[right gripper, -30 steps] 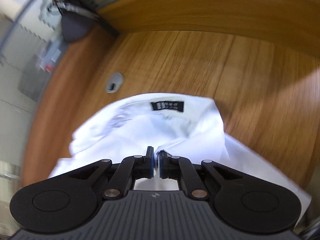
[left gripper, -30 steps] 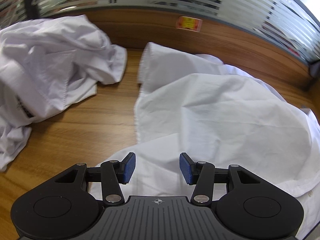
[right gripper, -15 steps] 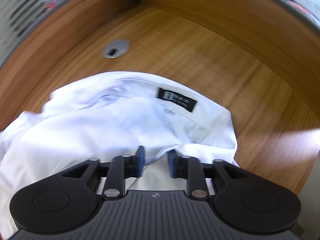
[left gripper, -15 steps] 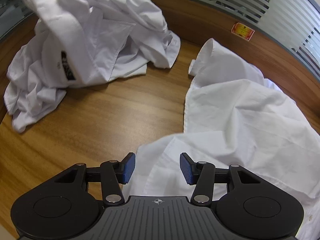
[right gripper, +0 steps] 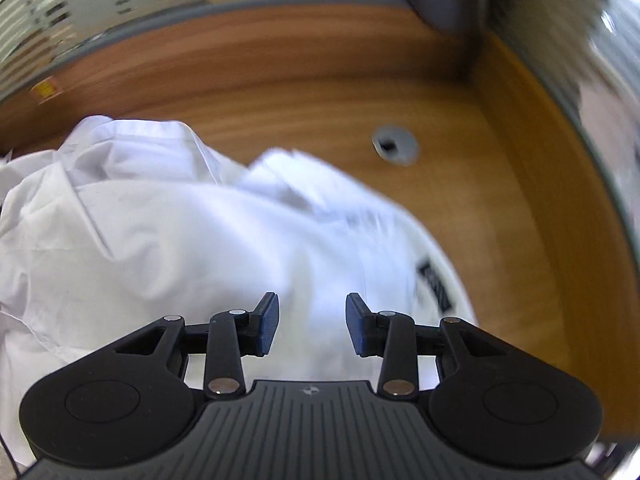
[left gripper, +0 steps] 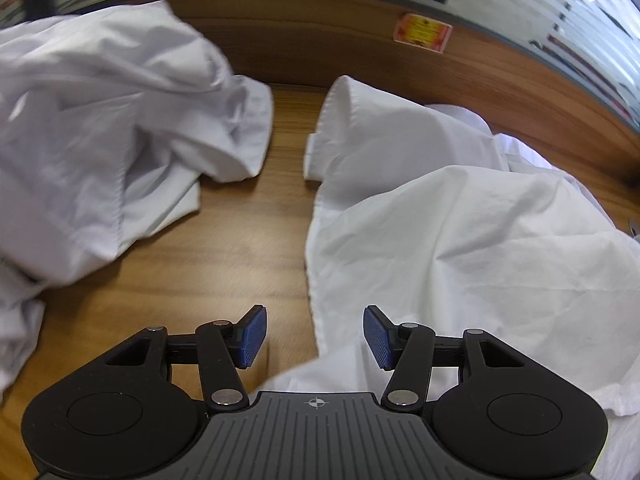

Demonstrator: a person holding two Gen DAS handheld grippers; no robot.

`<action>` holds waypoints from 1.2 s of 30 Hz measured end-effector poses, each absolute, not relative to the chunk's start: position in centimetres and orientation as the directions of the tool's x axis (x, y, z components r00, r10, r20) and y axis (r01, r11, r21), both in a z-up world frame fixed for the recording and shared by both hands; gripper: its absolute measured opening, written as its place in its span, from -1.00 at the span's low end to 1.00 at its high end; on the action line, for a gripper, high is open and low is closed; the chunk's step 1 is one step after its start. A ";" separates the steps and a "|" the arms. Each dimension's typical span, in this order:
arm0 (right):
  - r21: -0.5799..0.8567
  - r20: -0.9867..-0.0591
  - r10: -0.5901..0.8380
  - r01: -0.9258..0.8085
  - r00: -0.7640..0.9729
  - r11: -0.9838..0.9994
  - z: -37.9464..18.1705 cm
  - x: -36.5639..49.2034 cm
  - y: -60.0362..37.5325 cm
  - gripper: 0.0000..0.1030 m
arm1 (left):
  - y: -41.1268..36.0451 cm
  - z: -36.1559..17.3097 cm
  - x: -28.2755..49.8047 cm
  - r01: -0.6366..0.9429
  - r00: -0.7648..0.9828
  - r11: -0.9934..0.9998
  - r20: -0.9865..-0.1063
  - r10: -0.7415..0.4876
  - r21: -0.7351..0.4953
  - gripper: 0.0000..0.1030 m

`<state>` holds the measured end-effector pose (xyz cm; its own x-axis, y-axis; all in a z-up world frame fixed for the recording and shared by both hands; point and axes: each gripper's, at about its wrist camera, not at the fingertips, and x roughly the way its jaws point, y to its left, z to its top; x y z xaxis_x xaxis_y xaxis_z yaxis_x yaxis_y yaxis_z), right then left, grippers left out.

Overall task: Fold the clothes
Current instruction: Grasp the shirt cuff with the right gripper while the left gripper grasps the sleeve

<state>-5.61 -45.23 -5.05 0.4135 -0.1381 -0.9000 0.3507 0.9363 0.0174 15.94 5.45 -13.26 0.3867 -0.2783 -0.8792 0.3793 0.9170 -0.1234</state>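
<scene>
A white shirt (left gripper: 472, 240) lies spread on the wooden desk (left gripper: 240, 240), its sleeve cuff (left gripper: 340, 128) pointing toward the back wall. My left gripper (left gripper: 315, 334) hovers over the shirt's left edge with its jaws opening; nothing is pinched between the blue pads. In the right wrist view the same shirt (right gripper: 180, 248) shows its collar and a black neck label (right gripper: 434, 282). My right gripper (right gripper: 312, 326) hangs above the cloth near the collar, jaws opening, no fabric between the pads.
A crumpled pile of other white garments (left gripper: 92, 152) fills the desk's left side. A wooden back panel (left gripper: 500, 76) with a red sticker (left gripper: 422, 32) and frosted glass above bounds the desk. A grey cable grommet (right gripper: 394, 148) sits near the right corner.
My right gripper let go of the shirt near the collar, opened, rose and rolled. The left gripper shifted back over the shirt's left edge and widened slightly.
</scene>
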 end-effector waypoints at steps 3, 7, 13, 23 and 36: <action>-0.002 -0.895 -0.140 0.308 0.425 0.951 -5.0 -2.9 -46.1 -0.19 | 4.6 -13.7 17.1 0.411 0.365 0.904 -0.887 -0.284 -0.121 0.10; -0.060 -0.894 -0.150 0.220 0.422 0.974 -6.1 0.8 -47.1 0.07 | 3.7 -14.6 18.5 0.445 0.335 0.888 -0.898 -0.287 -0.117 0.11; -0.129 -0.915 -0.149 0.078 0.374 0.989 -9.8 5.6 -48.1 0.41 | 2.8 -15.5 20.4 0.473 0.323 0.875 -0.903 -0.283 -0.106 0.12; -0.127 -0.959 -0.097 -0.099 0.265 0.987 -14.4 8.9 -48.2 0.69 | -0.2 -16.3 22.9 0.577 0.234 0.798 -0.902 -0.362 -0.171 0.17; -0.226 -0.918 -0.197 -0.045 0.343 0.973 -13.4 8.6 -50.4 -0.72 | -1.0 -14.4 23.0 0.527 0.408 0.841 -0.832 -0.375 -0.121 -0.96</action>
